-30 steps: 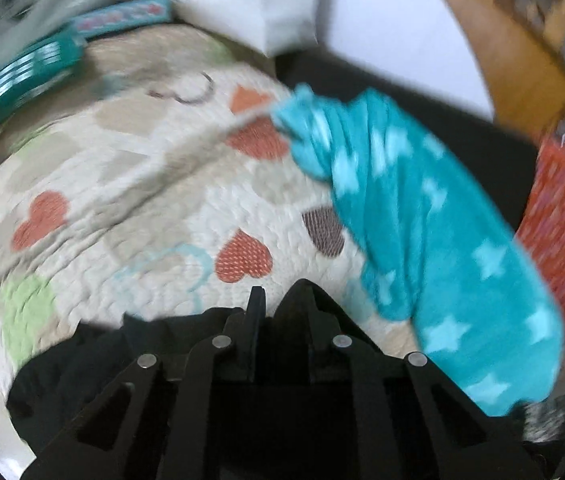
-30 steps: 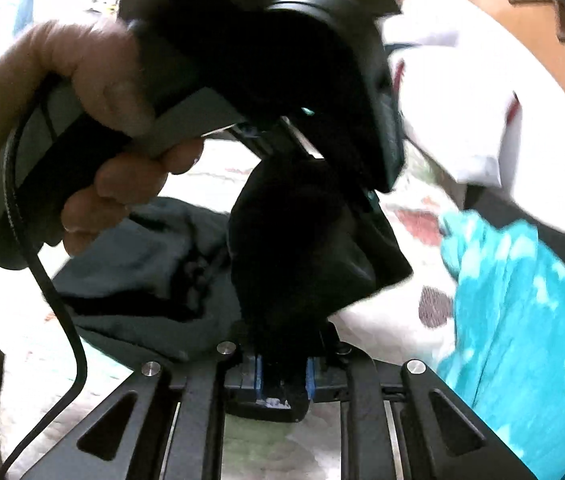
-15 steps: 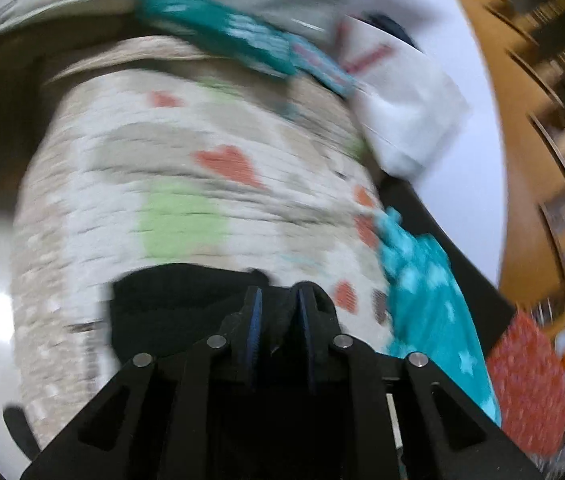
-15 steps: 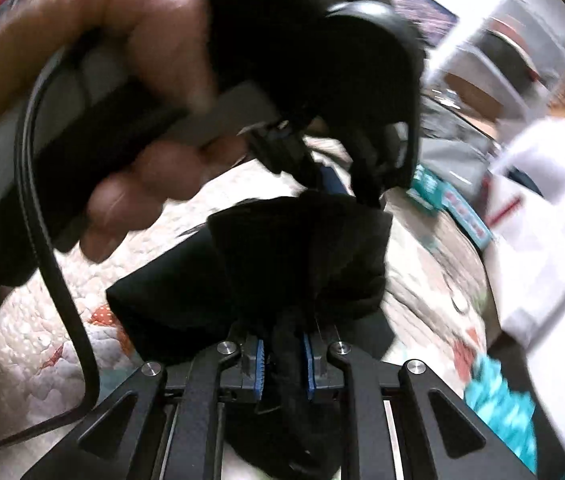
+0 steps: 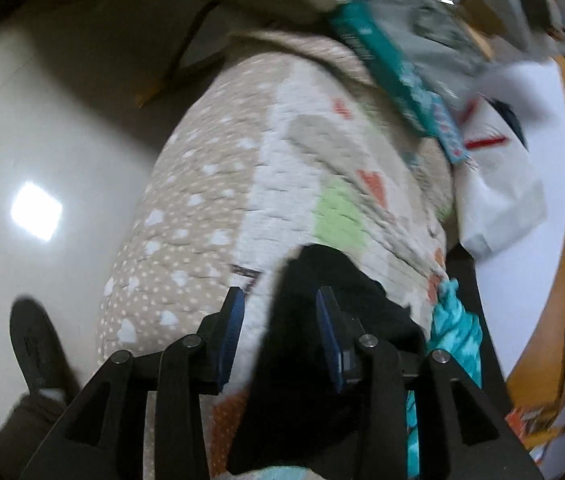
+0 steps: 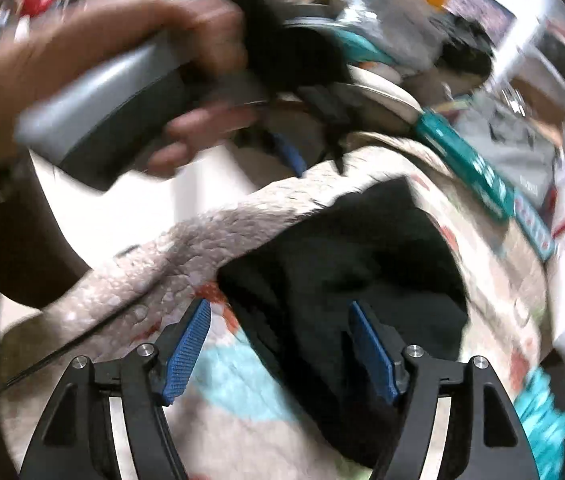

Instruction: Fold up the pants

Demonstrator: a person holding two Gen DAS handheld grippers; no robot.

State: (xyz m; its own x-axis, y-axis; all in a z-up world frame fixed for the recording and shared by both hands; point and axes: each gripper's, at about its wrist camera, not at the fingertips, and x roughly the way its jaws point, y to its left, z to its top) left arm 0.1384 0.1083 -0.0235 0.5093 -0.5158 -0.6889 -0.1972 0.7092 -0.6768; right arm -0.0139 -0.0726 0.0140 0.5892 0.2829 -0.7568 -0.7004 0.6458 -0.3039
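The black pants [image 6: 346, 264] lie bunched in a folded heap on the heart-patterned quilt [image 6: 130, 288]. My right gripper [image 6: 278, 344] is open just above the heap's near edge, blue pads apart, holding nothing. My left gripper [image 5: 280, 332] is open too, with the pants [image 5: 322, 304] lying between and under its fingers. In the right wrist view, the hand holding the left gripper [image 6: 302, 148] is above the far side of the pants, blurred.
A teal star-print garment [image 5: 454, 324] lies right of the pants. A teal box [image 6: 474, 168] and a white bag [image 5: 498, 184] sit at the quilt's far edge. The quilt's left edge drops to a pale floor [image 5: 34, 160], where a dark slipper [image 5: 34, 340] sits.
Both grippers were shut on the pants and have opened, letting the cloth drop onto the quilt. Both views have swung as the hands moved.
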